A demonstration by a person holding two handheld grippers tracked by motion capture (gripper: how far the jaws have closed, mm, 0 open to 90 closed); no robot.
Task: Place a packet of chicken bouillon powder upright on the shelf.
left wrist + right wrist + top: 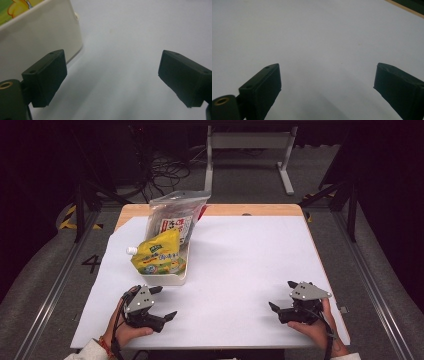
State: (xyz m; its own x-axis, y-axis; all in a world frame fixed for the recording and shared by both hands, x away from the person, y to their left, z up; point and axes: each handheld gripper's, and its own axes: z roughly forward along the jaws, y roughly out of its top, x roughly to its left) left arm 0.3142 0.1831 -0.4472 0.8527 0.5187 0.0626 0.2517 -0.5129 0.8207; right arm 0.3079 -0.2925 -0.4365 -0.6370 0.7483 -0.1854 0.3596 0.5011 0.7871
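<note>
My left gripper (163, 303) sits just below the tray (167, 279) holding two pouches (159, 251), jaws wide open, nothing in them. Loads of bare white sheet (240, 265) across to my right gripper (282, 295), also wide open and empty, near the table's right edge.

Cream tray (45, 37) beside open hand-held gripper (112, 82)
</note>
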